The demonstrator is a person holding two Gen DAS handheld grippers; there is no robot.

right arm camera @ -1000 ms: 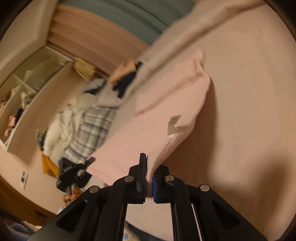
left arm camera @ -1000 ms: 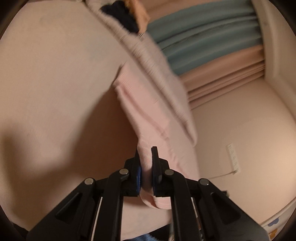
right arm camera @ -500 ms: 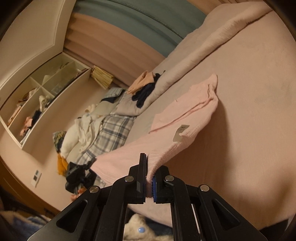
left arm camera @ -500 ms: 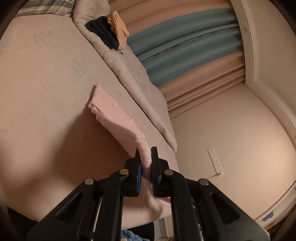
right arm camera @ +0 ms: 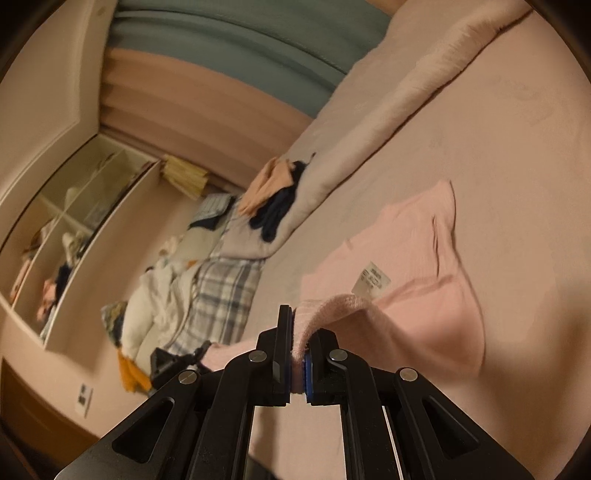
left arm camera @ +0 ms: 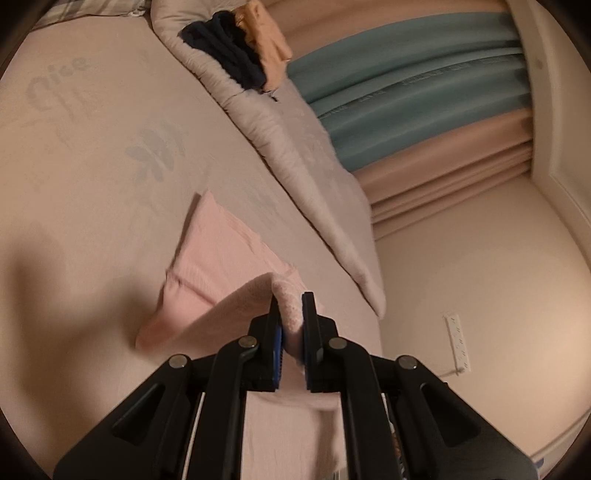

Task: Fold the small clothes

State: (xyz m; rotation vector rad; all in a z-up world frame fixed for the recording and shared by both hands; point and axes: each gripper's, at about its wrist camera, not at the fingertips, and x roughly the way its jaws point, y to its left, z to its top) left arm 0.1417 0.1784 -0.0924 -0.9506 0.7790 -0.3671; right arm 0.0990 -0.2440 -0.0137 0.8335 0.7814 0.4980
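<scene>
A small pink knit garment (left arm camera: 218,254) lies on the pink bed sheet (left arm camera: 92,166), its far part flat and its near edge lifted. My left gripper (left arm camera: 291,314) is shut on one near corner of the pink garment. My right gripper (right arm camera: 300,328) is shut on the other near corner, where the knit hem curls over the fingers. In the right wrist view the pink garment (right arm camera: 417,273) shows its inside with a white care label (right arm camera: 373,279). The held edge hangs above the flat part.
A rolled beige quilt (left arm camera: 295,155) runs along the bed's far side, with dark blue clothes (left arm camera: 225,55) and an orange garment (left arm camera: 264,35) on it. A plaid pillow (right arm camera: 218,291), white laundry (right arm camera: 147,306), open shelves (right arm camera: 70,229) and curtains (left arm camera: 424,88) lie beyond. A wall socket (left arm camera: 458,341) is on the right.
Both grippers have carried the held near edge forward over the flat far part, so the garment now doubles over itself. Both stay shut on the pink garment.
</scene>
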